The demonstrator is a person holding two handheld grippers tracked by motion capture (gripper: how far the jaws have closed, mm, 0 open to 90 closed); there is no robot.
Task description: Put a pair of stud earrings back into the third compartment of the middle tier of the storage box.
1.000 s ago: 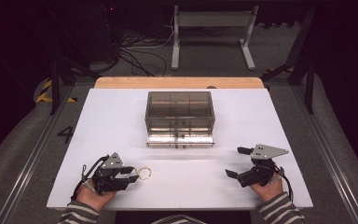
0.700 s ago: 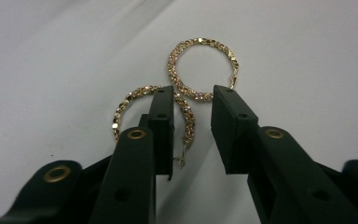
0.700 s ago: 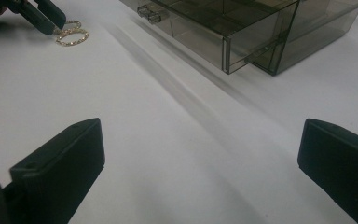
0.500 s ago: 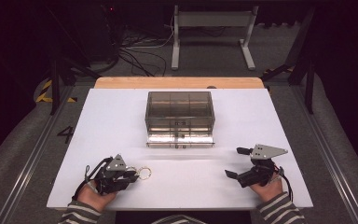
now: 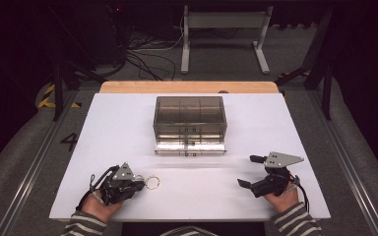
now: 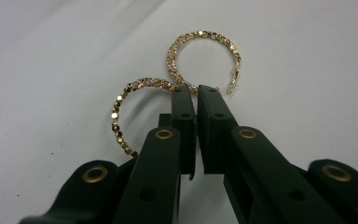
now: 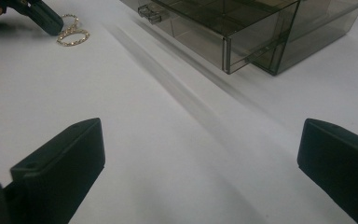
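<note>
Two gold hoop earrings (image 5: 152,182) lie linked on the white table (image 5: 128,123) at the near left. In the left gripper view the far hoop (image 6: 203,33) and the near hoop (image 6: 116,119) meet at the jaw tips. My left gripper (image 6: 196,91) has just been closing and now pinches the hoops' wire where they touch. It sits low on the table (image 5: 141,183). My right gripper (image 5: 250,171) rests at the near right, open and with nothing in it (image 7: 200,140). From there the earrings (image 7: 73,32) are seen far off.
A smoky clear drawer box (image 5: 189,118) stands mid-table with its bottom drawer (image 5: 190,147) pulled out toward me. A wooden strip (image 5: 187,87) edges the far side. Bare white surface lies between the hands.
The left gripper's jaws have drawn together onto the earrings. Neither hand has shifted, and the right gripper stays open.
</note>
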